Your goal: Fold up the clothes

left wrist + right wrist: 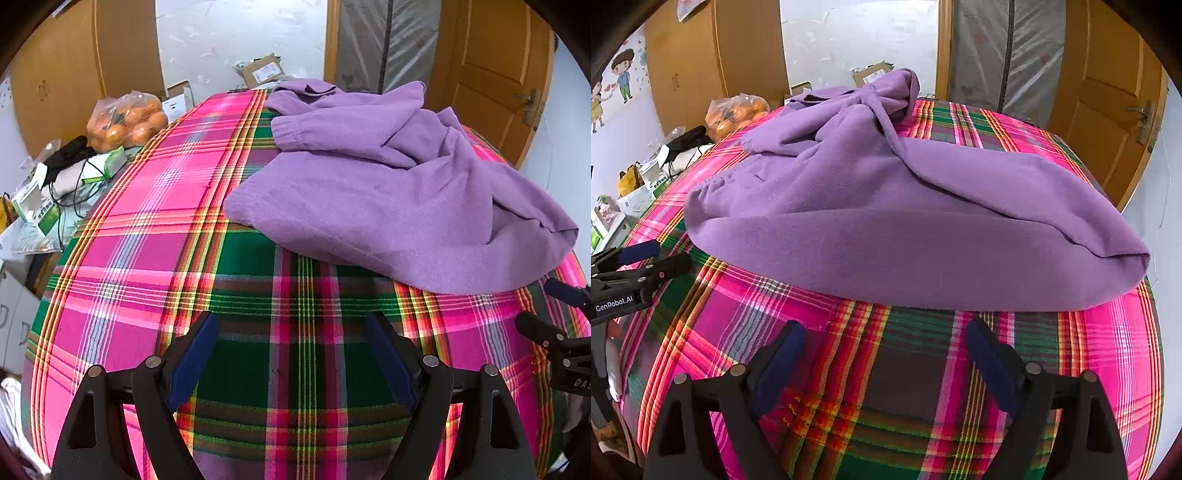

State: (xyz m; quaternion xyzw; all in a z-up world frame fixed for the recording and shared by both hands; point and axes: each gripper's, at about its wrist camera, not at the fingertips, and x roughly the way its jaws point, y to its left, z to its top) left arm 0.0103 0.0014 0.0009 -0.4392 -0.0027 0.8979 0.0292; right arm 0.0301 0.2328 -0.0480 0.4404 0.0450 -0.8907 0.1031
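A purple fleece sweater (388, 192) lies crumpled on a table under a pink and green plaid cloth (155, 236). Its sleeves are bunched toward the far end, one cuff (291, 129) pointing left. My left gripper (291, 325) is open and empty, hovering over bare cloth short of the sweater's near left hem. In the right wrist view the sweater (905, 221) fills the middle; my right gripper (886, 332) is open and empty, just short of its near hem. Each gripper shows at the other view's edge: the right one (554, 314), the left one (646, 258).
A bag of oranges (127, 122), boxes, cables and packets (55, 192) lie on a surface left of the table. Cardboard boxes (262, 70) sit on the floor beyond. Wooden wardrobe doors stand at left, a wooden door (495, 74) at right.
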